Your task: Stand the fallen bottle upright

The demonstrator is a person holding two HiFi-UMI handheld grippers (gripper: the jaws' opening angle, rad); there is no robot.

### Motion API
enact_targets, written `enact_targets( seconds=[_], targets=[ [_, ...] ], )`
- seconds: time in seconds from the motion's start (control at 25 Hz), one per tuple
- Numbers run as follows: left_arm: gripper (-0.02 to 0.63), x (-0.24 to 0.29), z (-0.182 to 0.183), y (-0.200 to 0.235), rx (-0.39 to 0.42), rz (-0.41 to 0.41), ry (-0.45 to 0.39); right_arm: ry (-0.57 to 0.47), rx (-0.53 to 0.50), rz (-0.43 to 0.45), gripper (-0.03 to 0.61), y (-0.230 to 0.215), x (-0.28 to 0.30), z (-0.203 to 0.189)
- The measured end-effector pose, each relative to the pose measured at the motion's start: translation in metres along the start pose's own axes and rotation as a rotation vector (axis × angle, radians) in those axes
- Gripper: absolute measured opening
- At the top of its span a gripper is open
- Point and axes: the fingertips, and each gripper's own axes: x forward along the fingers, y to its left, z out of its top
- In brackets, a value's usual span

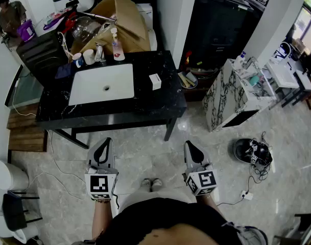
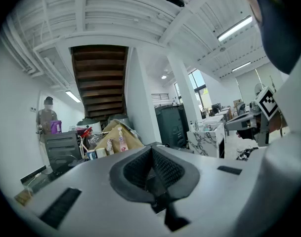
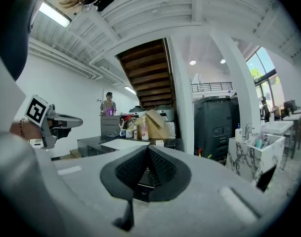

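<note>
Left tool (image 1: 106,142): jaws pressed together, empty.
Right tool (image 1: 190,145): likewise closed, empty.
Bottle: clear pink-labelled pump bottle (image 1: 116,47), upright, far edge of black counter (image 1: 145,106).
Label writing: unreadable.

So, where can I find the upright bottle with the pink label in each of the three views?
Head view: the bottle stands upper left, at the back edge of the black counter.
Left gripper view: left of centre, just above the jaws.
Right gripper view: slightly left of centre.
Shared landmark: the cardboard box behind it.
</note>
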Motion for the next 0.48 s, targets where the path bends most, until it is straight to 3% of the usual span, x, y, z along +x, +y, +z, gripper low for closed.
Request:
enact_targets(
  seconds=[0.24,0.48],
  targets=[
    [0.002,0.0005,0.0005,0.0016,-0.117,0.008,-0.039,-0.021,-0.005,0.010,0.005,0.0032,0.0015,0.0051],
    [0.002,0.0003,0.0046,-0.0060,-0.119,-0.014,-0.064,-0.043,0.004,0.001,0.005,-0.0023,-0.0009,0.0068]
  ],
)
